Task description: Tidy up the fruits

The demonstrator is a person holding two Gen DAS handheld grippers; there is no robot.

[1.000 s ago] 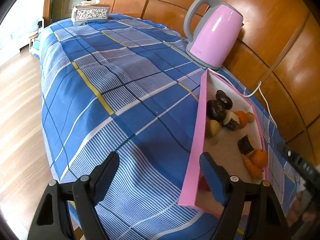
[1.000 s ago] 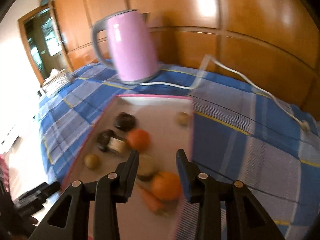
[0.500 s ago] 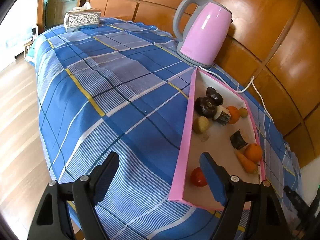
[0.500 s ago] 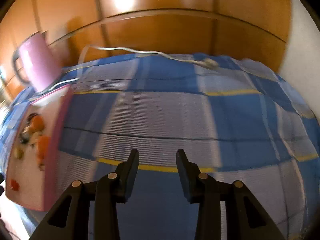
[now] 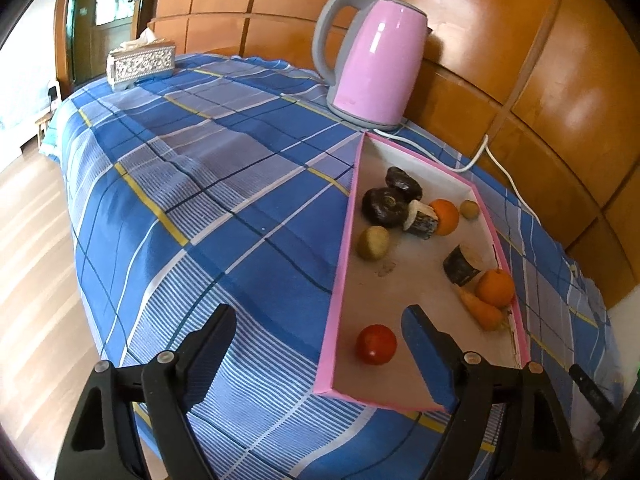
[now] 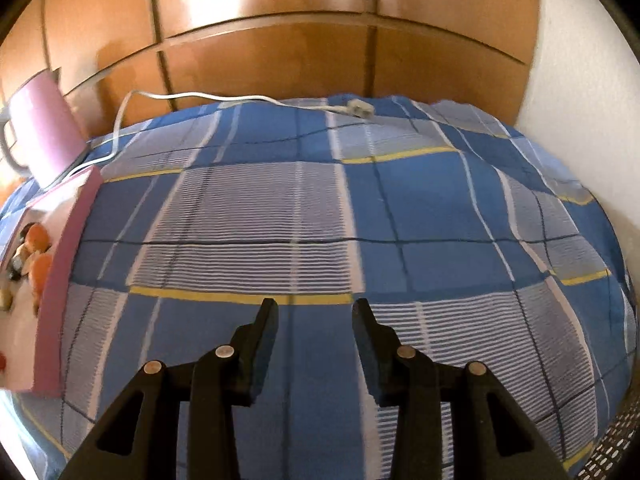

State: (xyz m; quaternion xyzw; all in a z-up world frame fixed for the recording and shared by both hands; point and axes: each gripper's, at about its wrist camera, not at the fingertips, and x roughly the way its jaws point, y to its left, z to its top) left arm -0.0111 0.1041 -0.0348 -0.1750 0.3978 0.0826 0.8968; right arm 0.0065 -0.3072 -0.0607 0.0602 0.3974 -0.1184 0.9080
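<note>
Pink-rimmed tray [image 5: 338, 276] nears the tablecloth [image 6: 320, 208] edge; left gripper [image 5: 318, 330] and right gripper [image 6: 315, 316] spread, empty.

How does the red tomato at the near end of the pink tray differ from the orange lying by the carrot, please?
The red tomato is glossy red and sits alone near the tray's near end; the orange is matte orange and sits against the far rim, beside the carrot. The tomato lies close to the left claw; the orange lies farther off. Both are round, of similar size, resting loose on the tray floor.
</note>
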